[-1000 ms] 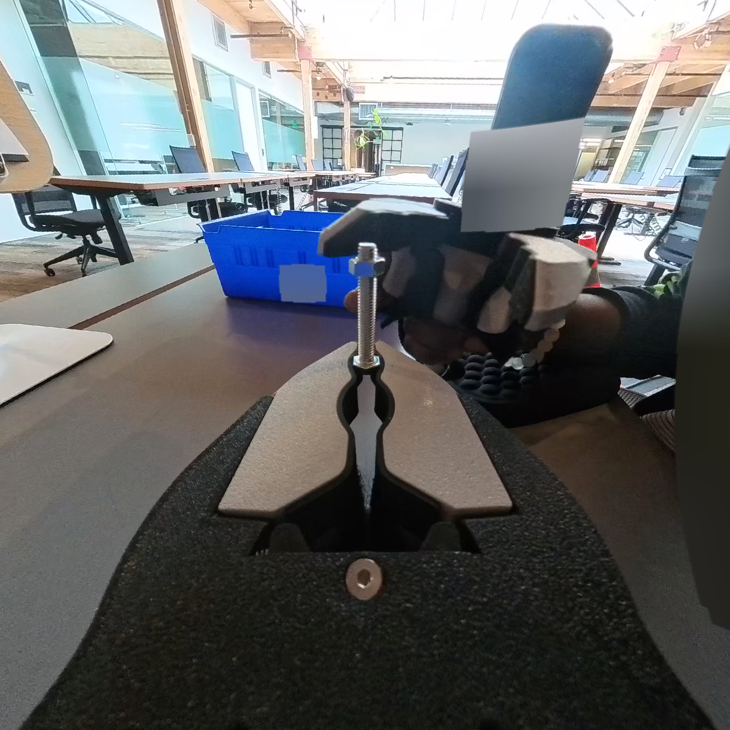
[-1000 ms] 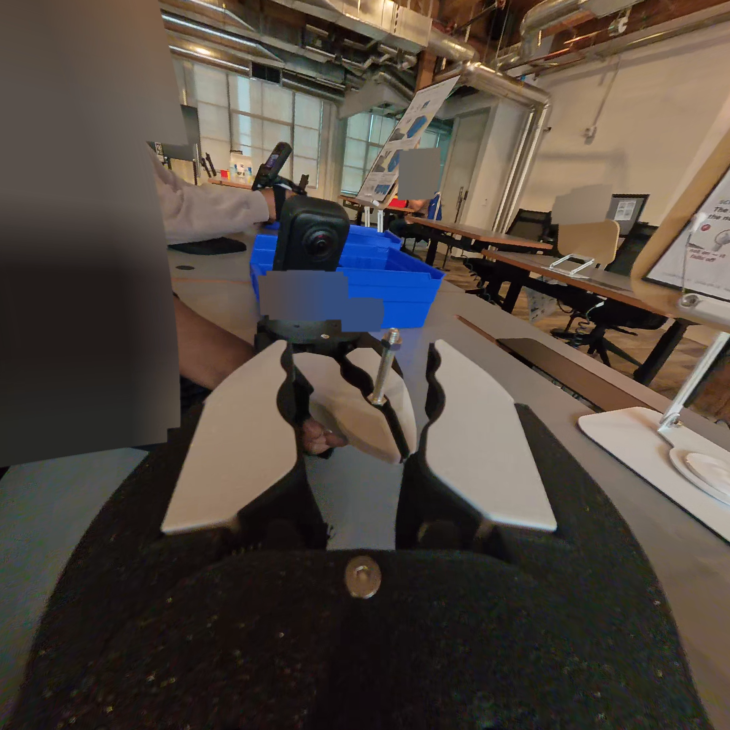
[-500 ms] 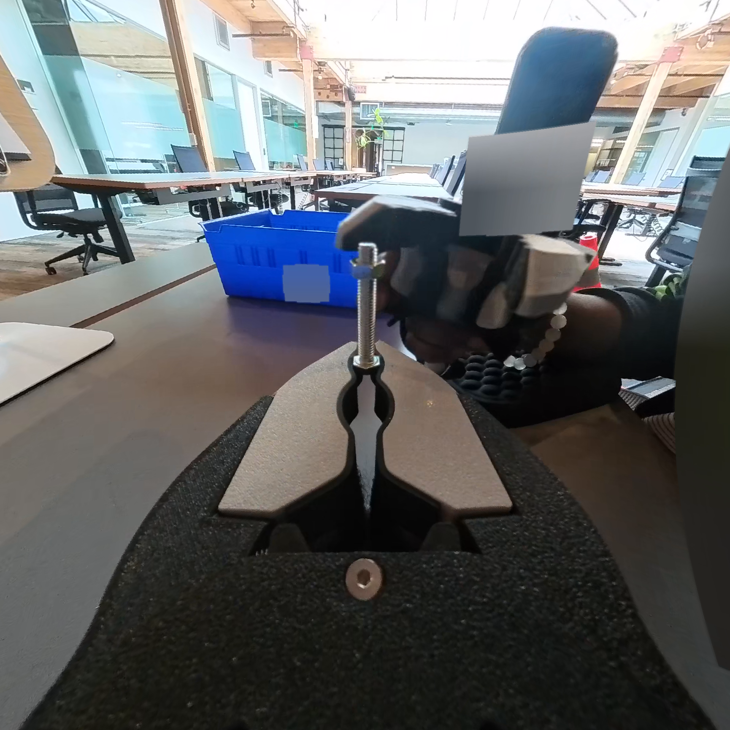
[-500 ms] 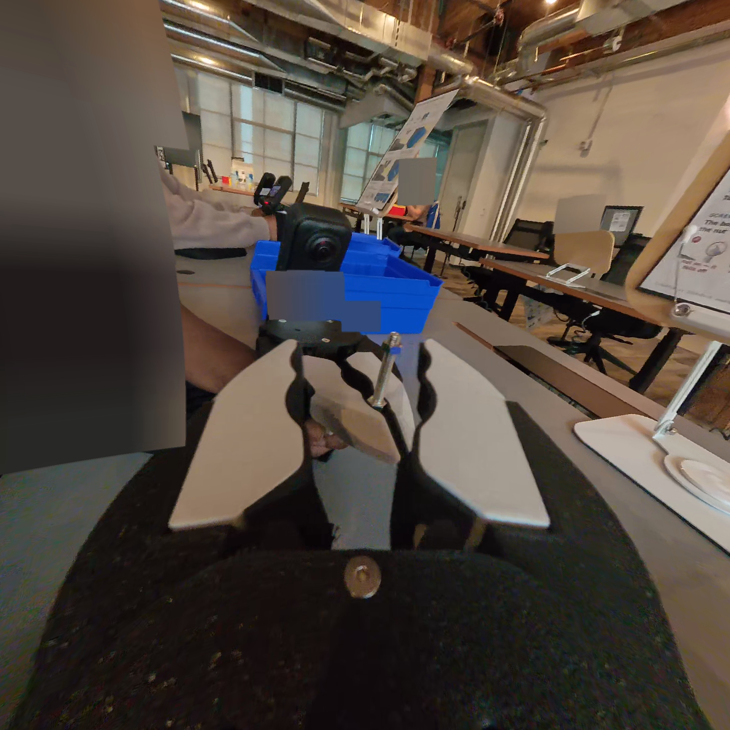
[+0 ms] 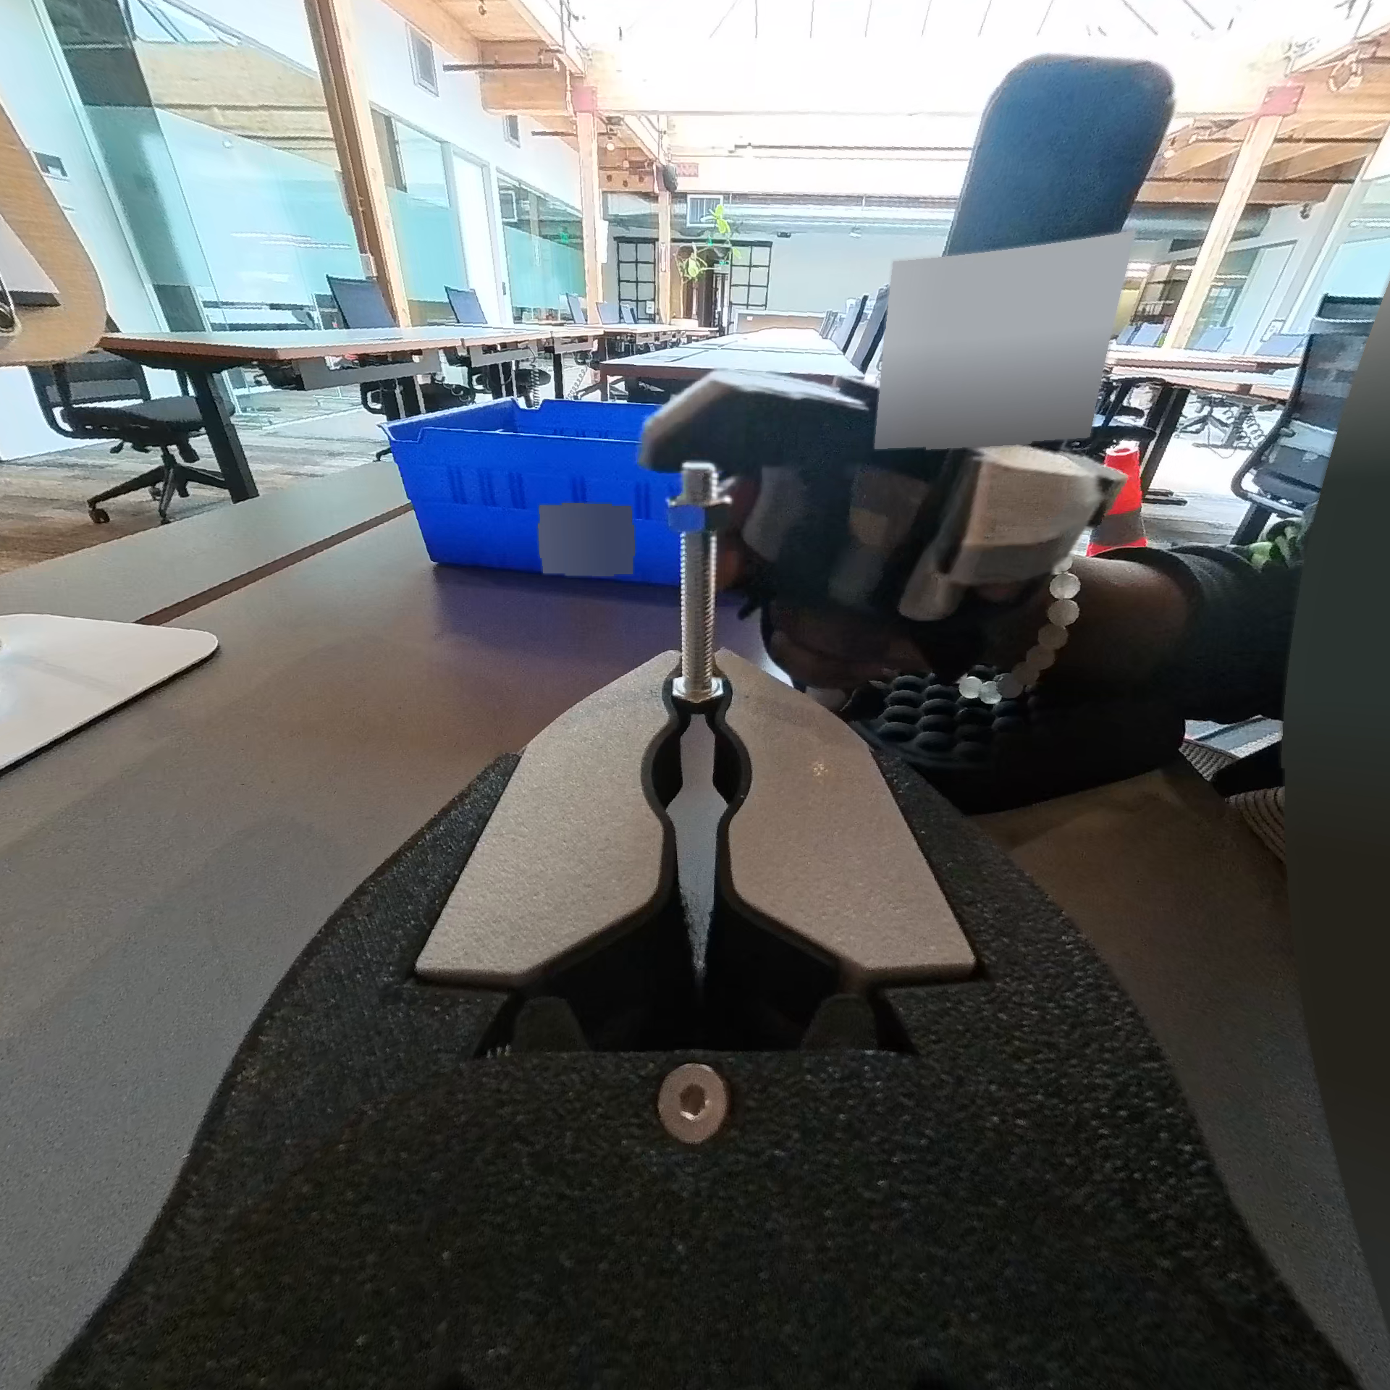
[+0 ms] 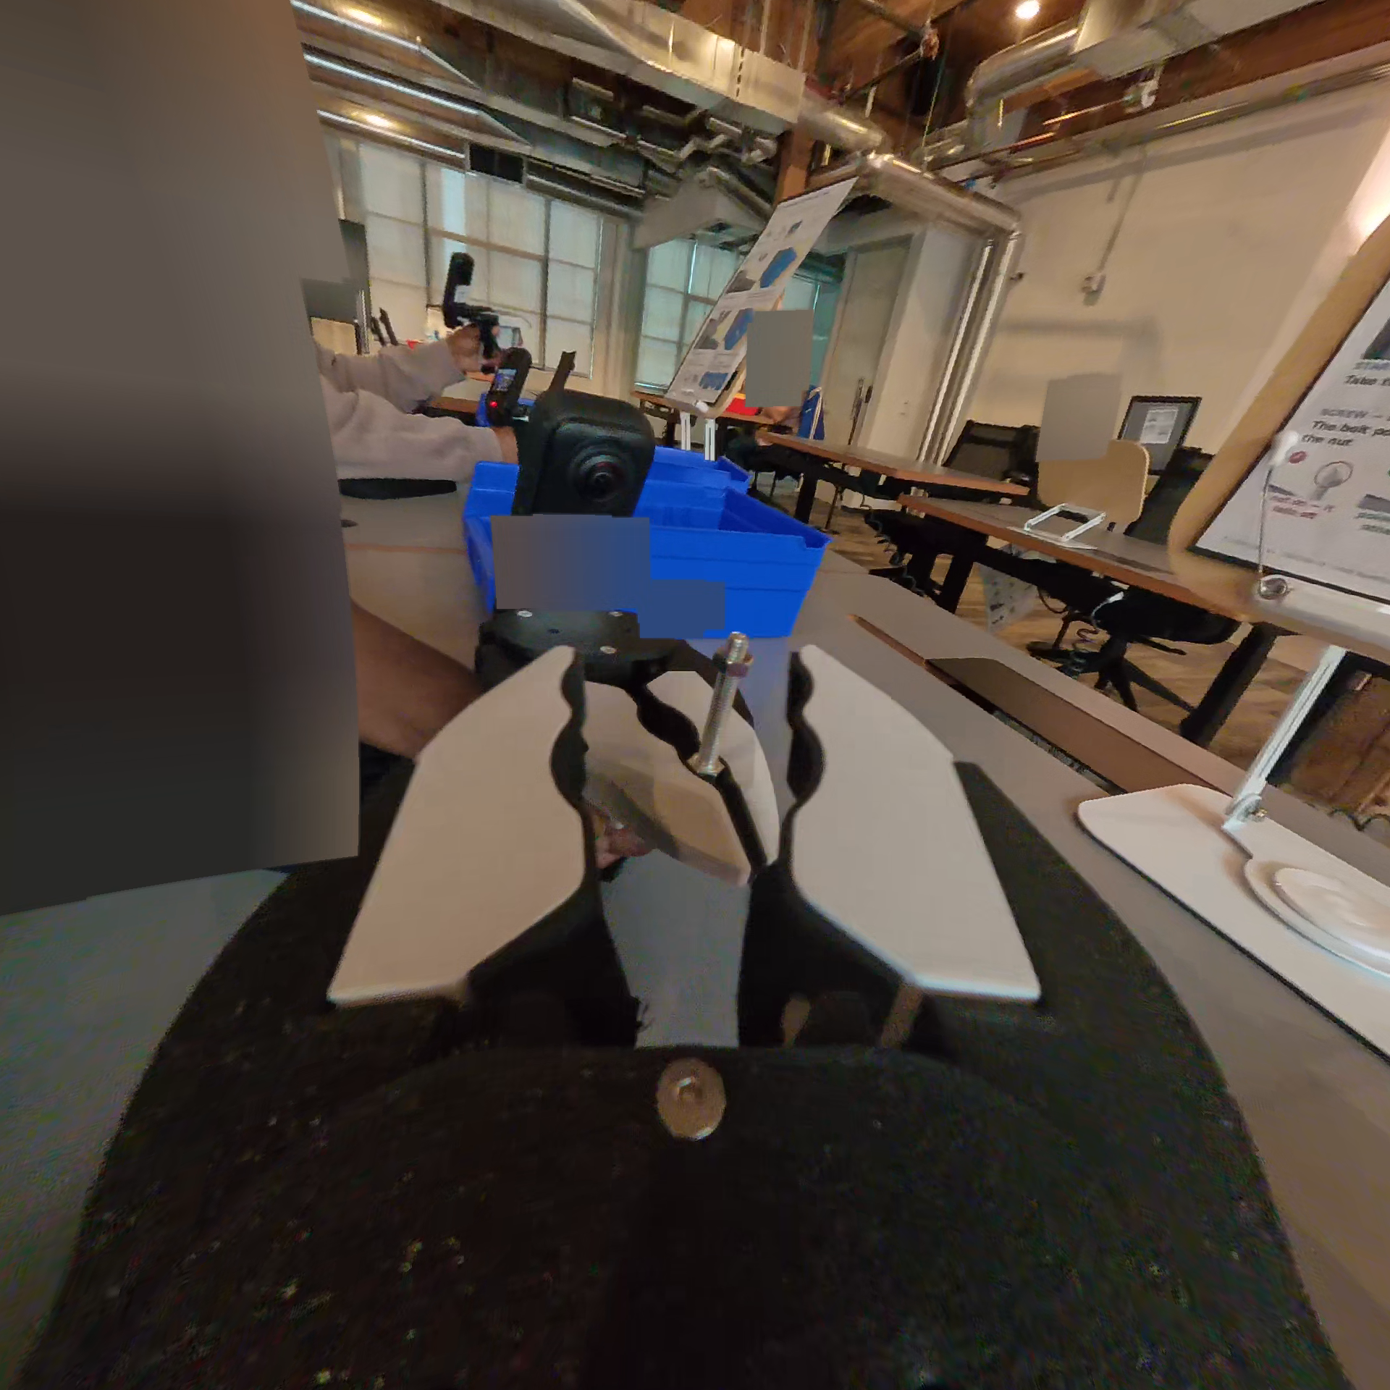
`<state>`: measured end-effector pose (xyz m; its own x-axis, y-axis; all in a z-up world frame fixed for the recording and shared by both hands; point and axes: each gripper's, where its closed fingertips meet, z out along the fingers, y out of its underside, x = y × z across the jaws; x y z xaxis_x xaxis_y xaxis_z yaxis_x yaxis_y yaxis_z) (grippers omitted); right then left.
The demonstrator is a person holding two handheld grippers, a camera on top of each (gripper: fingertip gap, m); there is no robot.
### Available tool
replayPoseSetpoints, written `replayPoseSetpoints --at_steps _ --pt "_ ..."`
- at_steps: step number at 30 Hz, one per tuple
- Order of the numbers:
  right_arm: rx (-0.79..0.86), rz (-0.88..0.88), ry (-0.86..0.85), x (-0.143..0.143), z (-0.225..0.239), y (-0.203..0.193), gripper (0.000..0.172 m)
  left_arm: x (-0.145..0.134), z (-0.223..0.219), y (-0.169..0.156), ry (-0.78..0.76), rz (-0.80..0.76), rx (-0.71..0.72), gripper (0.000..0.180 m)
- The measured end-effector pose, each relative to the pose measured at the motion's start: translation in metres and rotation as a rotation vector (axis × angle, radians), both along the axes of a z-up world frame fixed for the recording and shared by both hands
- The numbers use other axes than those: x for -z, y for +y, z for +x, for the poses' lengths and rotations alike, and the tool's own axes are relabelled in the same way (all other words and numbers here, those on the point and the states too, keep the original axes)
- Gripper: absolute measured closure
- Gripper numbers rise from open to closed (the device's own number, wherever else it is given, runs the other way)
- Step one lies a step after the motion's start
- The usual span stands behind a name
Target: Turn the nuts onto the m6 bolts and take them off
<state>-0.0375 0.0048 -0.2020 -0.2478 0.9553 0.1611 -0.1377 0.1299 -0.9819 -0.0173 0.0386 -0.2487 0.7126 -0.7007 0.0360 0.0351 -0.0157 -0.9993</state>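
Note:
My left gripper [image 5: 698, 677] is shut on the hex head of a threaded steel bolt [image 5: 698, 594] and holds it upright above the table. A nut [image 5: 696, 515] sits near the bolt's top end. My right gripper [image 6: 686, 662] is open. Its two pads stand on either side of the bolt [image 6: 722, 707] and nut [image 6: 739, 660], with a gap on each side. In the left wrist view the right gripper [image 5: 827, 511] shows just behind the nut, held by a hand. In the right wrist view the left gripper's fingers [image 6: 677, 797] point towards me.
A blue bin [image 5: 511, 489] stands on the dark table [image 5: 226, 790] behind the bolt; it also shows in the right wrist view [image 6: 752, 556]. A white stand base [image 6: 1203, 865] lies to the right. Another person's arm [image 6: 391, 436] works at the far side. Tip to tip, the grippers are about 6 centimeters apart.
My right gripper's jaws have narrowed around the top of the bolt. The left gripper still holds the bolt upright in the same place.

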Motion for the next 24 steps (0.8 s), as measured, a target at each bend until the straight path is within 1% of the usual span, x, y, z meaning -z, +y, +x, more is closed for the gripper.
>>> replayPoseSetpoints --at_steps 2,4,5,7,10,12,14,15,16,17,20,21,22,24 --pt "-0.017 -0.006 -0.019 0.003 -0.002 -0.002 0.111 0.0 0.0 0.0 0.002 0.0 0.002 0.178" --pt "-0.036 -0.005 -0.036 0.005 -0.003 -0.006 0.11 0.0 0.001 0.0 0.004 0.0 0.002 0.178" --pt "-0.034 0.005 -0.041 0.006 -0.002 -0.006 0.12 0.0 0.0 0.0 0.003 0.0 0.001 0.178" --pt "-0.068 0.038 -0.038 0.005 0.004 -0.012 0.159 0.0 0.0 0.0 0.0 -0.001 -0.001 0.178" --pt "-0.081 0.021 -0.038 0.003 0.006 -0.013 0.161 0.0 0.0 0.0 0.001 -0.001 -0.001 0.178" --pt "-0.056 0.012 -0.029 0.003 0.004 -0.008 0.156 0.0 0.0 0.0 0.003 0.0 0.0 0.178" --pt "-0.051 0.002 -0.011 0.002 0.003 -0.007 0.146 0.0 0.0 0.0 0.003 0.0 0.001 0.178" --pt "-0.041 -0.003 -0.013 0.002 0.002 -0.006 0.137 0.0 0.0 0.0 0.002 -0.001 0.001 0.178" --pt "-0.015 -0.008 -0.015 0.002 -0.001 -0.003 0.121 0.0 0.0 0.0 0.001 -0.001 0.002 0.178" --pt "-0.007 -0.003 -0.021 0.003 -0.002 -0.002 0.11 0.0 0.0 0.0 0.001 -0.001 0.002 0.178" --pt "-0.036 0.005 -0.043 0.008 -0.003 -0.007 0.111 0.001 0.001 0.0 0.007 -0.001 0.005 0.178" --pt "-0.041 0.012 -0.046 0.008 -0.003 -0.009 0.118 0.001 0.001 0.0 0.009 -0.001 0.005 0.178" --pt "-0.031 0.021 -0.048 0.008 -0.002 -0.008 0.13 0.001 0.001 -0.001 0.009 0.0 0.007 0.178" --pt "-0.039 0.038 -0.039 0.006 0.003 -0.007 0.163 0.001 0.001 0.0 0.008 0.001 0.004 0.178"
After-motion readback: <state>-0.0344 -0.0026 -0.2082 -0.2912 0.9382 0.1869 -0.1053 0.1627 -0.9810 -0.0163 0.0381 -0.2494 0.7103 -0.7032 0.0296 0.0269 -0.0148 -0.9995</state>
